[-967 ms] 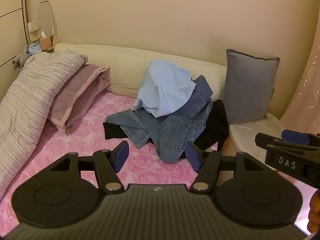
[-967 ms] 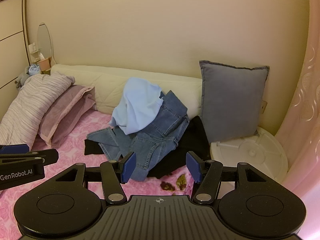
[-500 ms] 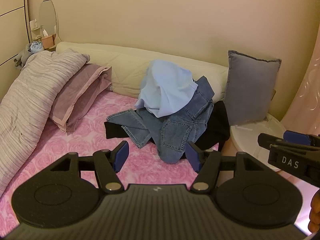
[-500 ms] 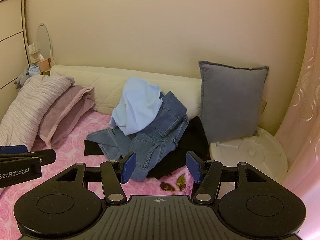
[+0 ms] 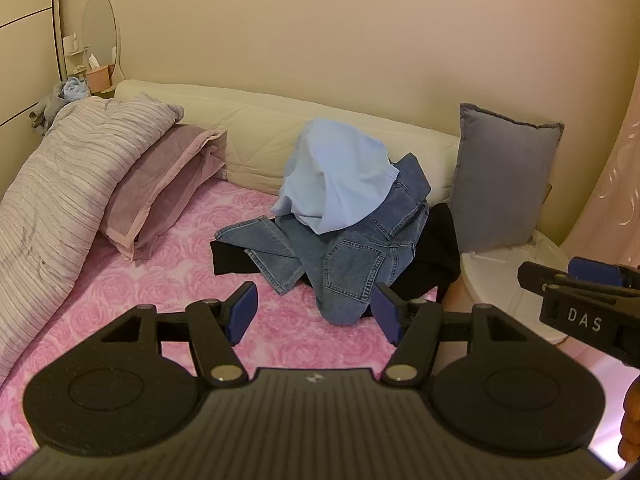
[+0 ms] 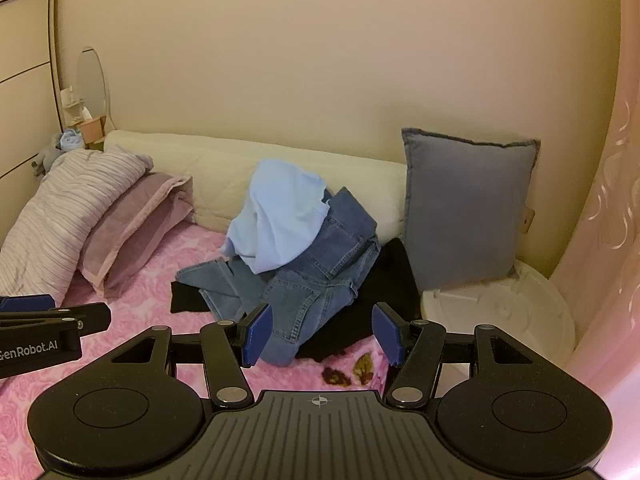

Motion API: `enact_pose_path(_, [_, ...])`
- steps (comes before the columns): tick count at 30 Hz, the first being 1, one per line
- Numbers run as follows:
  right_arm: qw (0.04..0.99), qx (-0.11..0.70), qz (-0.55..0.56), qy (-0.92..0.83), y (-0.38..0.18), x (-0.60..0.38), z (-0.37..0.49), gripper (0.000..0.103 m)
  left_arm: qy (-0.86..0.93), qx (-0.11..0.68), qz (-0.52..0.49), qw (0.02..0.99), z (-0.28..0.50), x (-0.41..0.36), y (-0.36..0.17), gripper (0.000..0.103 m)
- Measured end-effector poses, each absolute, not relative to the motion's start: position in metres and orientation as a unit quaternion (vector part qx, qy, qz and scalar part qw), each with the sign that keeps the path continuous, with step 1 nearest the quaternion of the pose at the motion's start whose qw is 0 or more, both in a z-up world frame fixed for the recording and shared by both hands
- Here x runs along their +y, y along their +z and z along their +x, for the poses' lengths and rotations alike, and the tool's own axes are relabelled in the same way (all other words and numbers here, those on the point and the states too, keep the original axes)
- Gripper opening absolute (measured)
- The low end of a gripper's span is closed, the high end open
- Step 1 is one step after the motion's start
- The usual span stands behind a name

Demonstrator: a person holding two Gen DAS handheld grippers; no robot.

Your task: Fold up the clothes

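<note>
A heap of clothes lies on the pink bed against the cream headboard cushion. A light blue shirt (image 5: 338, 184) (image 6: 280, 216) lies on top. Blue jeans (image 5: 348, 264) (image 6: 316, 276) lie under it, and a black garment (image 5: 432, 248) (image 6: 360, 308) lies at the bottom. My left gripper (image 5: 316, 312) is open and empty, held above the bed short of the heap. My right gripper (image 6: 320, 334) is open and empty, also short of the heap. Each gripper shows at the edge of the other's view.
A grey cushion (image 5: 504, 188) (image 6: 464, 208) stands right of the heap. A white round table (image 6: 500, 312) sits beside the bed on the right. A mauve pillow (image 5: 160, 184) and a striped duvet (image 5: 60, 200) lie on the left. A pink curtain (image 6: 604, 240) hangs at the right.
Both grippers have drifted slightly; the views shift a little. The clothes have not moved and both grippers stay open.
</note>
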State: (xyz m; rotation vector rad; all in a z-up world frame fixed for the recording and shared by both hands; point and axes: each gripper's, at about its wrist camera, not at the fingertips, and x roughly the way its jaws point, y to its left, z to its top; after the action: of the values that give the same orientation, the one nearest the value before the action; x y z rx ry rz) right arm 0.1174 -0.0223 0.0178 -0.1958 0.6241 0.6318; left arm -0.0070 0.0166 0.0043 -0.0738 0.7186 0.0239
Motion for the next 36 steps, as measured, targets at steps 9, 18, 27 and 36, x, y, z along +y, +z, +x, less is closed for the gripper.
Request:
enact_pose_path(9, [0.899, 0.3, -0.098, 0.302, 0.02, -0.018, 0.113, 0.059, 0.026, 0.352, -0.04, 0.935, -0.006, 0.021, 0.003, 0.059])
enact_pose_path(18, [0.9, 0.3, -0.102, 0.298, 0.019, -0.014, 0.113, 0.059, 0.021, 0.353, -0.044, 0.934, -0.004, 0.028, 0.0, 0.059])
enact_pose_path(27, [0.9, 0.302, -0.108, 0.296, 0.019, -0.007, 0.116, 0.059, 0.021, 0.357, -0.051, 0.933, 0.003, 0.033, -0.001, 0.059])
enact_pose_path(36, [0.899, 0.308, -0.111, 0.291, 0.015, -0.001, 0.117, 0.059, 0.02, 0.361, -0.057, 0.931, 0.004, 0.039, -0.006, 0.059])
